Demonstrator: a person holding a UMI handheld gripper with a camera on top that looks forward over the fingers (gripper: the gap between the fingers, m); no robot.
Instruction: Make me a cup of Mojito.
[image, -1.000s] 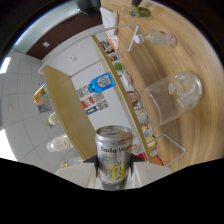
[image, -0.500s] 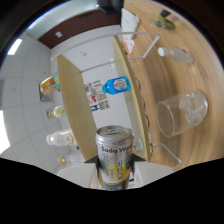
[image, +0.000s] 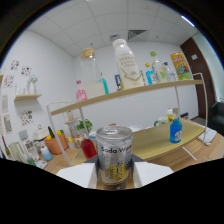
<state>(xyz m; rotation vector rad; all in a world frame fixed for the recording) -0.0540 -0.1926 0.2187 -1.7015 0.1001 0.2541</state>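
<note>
Item: soda can (image: 115, 156), upright, long axis vertical, pull-tab top up. My fingers (image: 80, 175) clamp its sides.

A wooden shelf (image: 150, 89) on a white wire frame carries tall bottles, the biggest a cream bottle (image: 127, 64). On the worktop (image: 165, 145) below stand a blue bottle (image: 175, 131) and an orange pot (image: 54, 143).

Silver soda can (image: 115, 155) with yellow print; blue bottle (image: 175, 131); pale wooden shelf (image: 125, 92); white wall (image: 50, 65).
</note>
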